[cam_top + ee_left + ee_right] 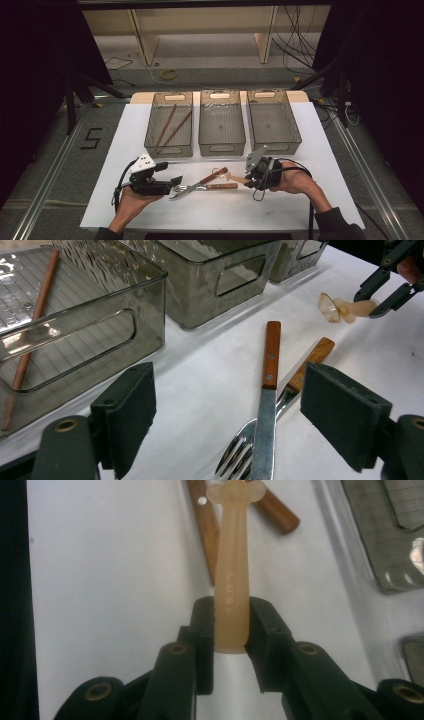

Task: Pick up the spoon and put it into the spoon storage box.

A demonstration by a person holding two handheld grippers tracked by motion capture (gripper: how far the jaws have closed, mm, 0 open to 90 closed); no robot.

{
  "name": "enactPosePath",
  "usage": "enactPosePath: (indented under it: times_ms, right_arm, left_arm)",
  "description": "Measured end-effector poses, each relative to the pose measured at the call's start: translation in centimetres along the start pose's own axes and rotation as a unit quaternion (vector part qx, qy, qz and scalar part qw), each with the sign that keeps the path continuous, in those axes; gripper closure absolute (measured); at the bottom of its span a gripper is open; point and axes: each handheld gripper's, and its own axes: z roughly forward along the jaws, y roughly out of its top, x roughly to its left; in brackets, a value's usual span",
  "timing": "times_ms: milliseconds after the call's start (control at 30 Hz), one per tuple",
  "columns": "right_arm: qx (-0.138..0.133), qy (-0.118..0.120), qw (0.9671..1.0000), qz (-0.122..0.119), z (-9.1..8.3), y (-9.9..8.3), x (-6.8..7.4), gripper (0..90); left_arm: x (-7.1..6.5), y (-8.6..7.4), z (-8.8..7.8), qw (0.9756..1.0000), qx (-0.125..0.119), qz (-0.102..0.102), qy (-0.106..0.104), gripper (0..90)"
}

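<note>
My right gripper (231, 625) is shut on the handle of a beige plastic spoon (231, 575), which it holds a little above the white table, right of centre (235, 177). The left gripper view shows this spoon (342, 307) in the right gripper (382, 290) at the upper right. A knife (267, 390) and a fork (300, 377), both with wooden handles, lie crossed on the table between the two grippers. My left gripper (172, 180) stands open just left of the fork's tines, with nothing between its pads (127, 415).
Three clear grey bins stand in a row at the back of the table: left (169, 147), middle (222, 145), right (295, 135). The left bin holds two brown chopsticks (167, 125). The white mat's front edge (220, 227) lies close to the person's forearms.
</note>
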Motion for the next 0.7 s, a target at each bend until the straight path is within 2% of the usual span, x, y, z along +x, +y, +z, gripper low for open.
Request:
enactPosePath:
  times_ms: [133, 300, 400, 700]
  right_arm:
    - [-0.009, -0.005, 0.9992, 0.037, 0.1, 0.0, -0.5, 74.6]
    - [-0.032, -0.006, 0.9975, 0.063, -0.3, 0.0, -0.9, 74.6]
    - [-0.049, -0.005, 0.9951, 0.086, -0.7, 0.0, -1.2, 74.6]
    - [-0.070, -0.016, 0.9902, 0.120, -1.2, 0.4, -2.0, 74.6]
  left_arm:
    - [0.1, 0.0, -0.1, 0.9999, -0.010, -0.003, 0.001, 21.5]
    - [0.1, -0.1, -0.2, 0.9999, -0.012, -0.003, 0.002, 21.5]
    - [0.1, -0.1, -0.2, 0.9999, -0.013, -0.005, 0.004, 21.5]
    - [0.1, -0.2, -0.3, 0.9998, -0.019, -0.005, 0.008, 21.5]
